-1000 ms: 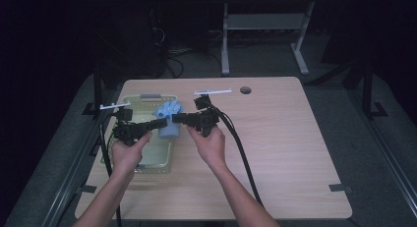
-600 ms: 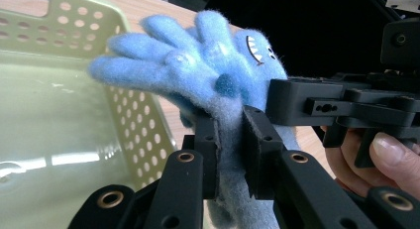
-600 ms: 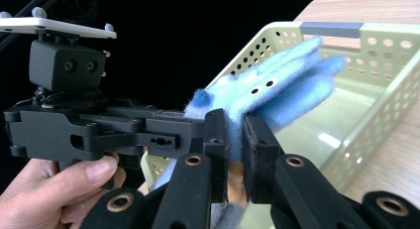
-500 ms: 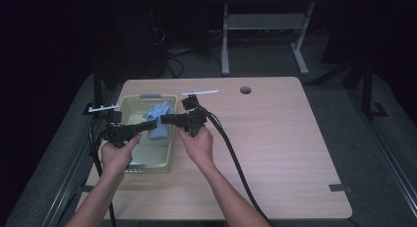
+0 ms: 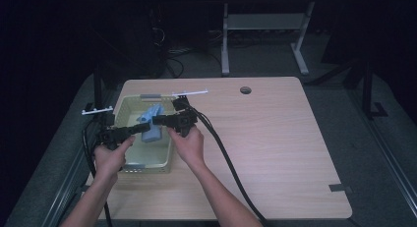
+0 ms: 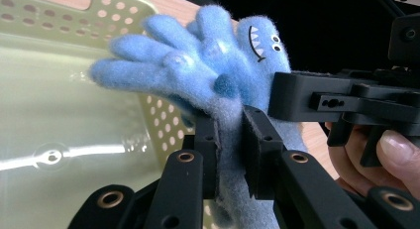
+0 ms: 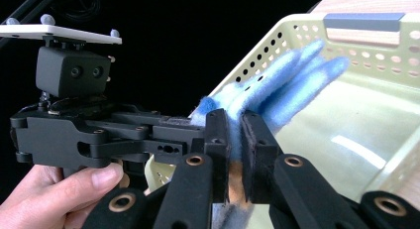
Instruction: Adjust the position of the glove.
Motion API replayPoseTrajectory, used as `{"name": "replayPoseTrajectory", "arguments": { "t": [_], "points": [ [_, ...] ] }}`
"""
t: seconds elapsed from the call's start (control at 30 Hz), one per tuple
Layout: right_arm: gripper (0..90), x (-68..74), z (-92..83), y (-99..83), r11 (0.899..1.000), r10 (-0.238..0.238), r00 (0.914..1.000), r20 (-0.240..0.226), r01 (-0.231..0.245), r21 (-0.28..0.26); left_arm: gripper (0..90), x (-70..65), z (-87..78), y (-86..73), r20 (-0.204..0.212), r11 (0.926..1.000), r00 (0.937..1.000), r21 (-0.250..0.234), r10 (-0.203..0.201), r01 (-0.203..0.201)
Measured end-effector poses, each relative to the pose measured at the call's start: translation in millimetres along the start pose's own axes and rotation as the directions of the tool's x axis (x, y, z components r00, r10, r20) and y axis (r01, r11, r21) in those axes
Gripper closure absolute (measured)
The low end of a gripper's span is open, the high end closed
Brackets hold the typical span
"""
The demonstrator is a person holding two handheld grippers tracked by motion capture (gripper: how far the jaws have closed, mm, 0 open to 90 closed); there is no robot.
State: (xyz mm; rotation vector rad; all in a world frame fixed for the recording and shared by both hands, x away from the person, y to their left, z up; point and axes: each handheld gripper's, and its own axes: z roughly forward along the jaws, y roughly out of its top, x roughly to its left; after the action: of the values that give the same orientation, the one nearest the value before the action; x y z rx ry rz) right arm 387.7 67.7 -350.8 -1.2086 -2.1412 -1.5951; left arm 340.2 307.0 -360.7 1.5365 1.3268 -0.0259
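Both the left gripper (image 6: 229,154) and right gripper (image 7: 235,154) are clamped on the blue glove (image 6: 198,70) over the basket (image 5: 129,103); I'd guess uneven pulling could yank it loose.

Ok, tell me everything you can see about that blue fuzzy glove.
The blue glove is fleecy, with spread fingers and a monster face, toothy mouth and small eyes, on one finger. It hangs above the pale green perforated basket, pinched at its lower part by both the left gripper and the right gripper, fingers pointing toward the basket's far wall.
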Motion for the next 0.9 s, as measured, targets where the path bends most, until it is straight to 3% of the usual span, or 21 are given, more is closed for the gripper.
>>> {"name": "replayPoseTrajectory", "arguments": {
  "t": [0.47,0.9],
  "points": [
    [84.0,-1.0,22.6,-2.2,1.000,0.014,0.9998,-0.015,-0.013,0.014,77.9,16.3,-2.2,-3.9,-0.024,0.9997,0.9996,0.020,-0.016,0.016],
    [84.1,-13.0,48.0,-11.1,0.996,0.043,0.9988,0.025,-0.045,0.083,77.9,41.5,8.5,-11.9,-0.083,0.9965,0.9960,0.073,-0.034,0.040]
  ]
}}
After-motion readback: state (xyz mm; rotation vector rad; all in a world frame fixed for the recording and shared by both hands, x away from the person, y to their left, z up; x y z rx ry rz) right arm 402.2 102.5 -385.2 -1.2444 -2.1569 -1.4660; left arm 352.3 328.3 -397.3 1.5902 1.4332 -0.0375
